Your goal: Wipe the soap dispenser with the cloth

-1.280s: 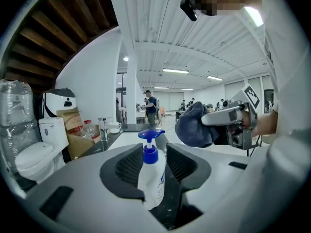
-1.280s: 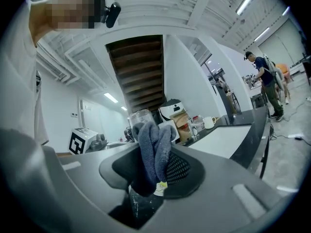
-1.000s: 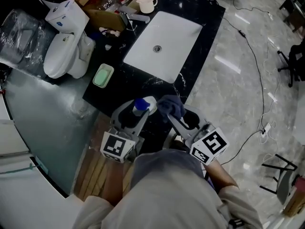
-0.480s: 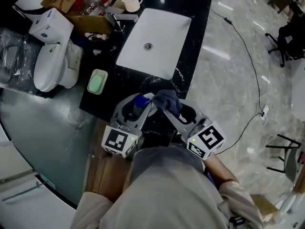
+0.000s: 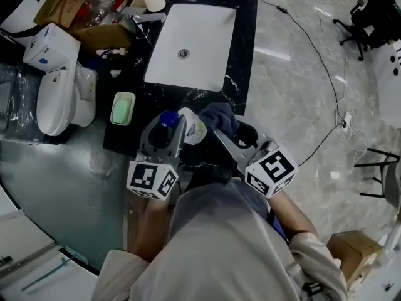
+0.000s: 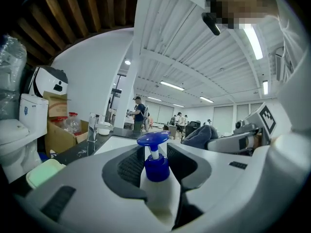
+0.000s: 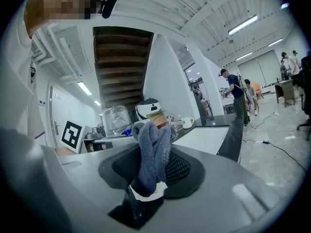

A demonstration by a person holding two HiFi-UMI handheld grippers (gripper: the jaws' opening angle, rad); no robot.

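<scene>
Soap dispenser [image 6: 158, 193], smooth white plastic, fuzzy cloth [image 7: 150, 149]

Left gripper [image 6: 154, 154]: jaws have just been closing, pads pressing both sides of the soap dispenser [image 6: 158, 191]. White body, blue pump upright between them. At right: right gripper [image 6: 218, 142], dark cloth [image 6: 199, 136] bunched at its tip. Green soap dish [image 6: 43, 171] lower left.

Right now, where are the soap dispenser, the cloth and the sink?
soap dispenser [image 6: 156, 168]: left gripper view, on its blue pump collar.
cloth [image 7: 149, 152]: right gripper view, on the middle of the grey folds.
sink [image 5: 200, 49]: head view, on the bare white basin floor.
</scene>
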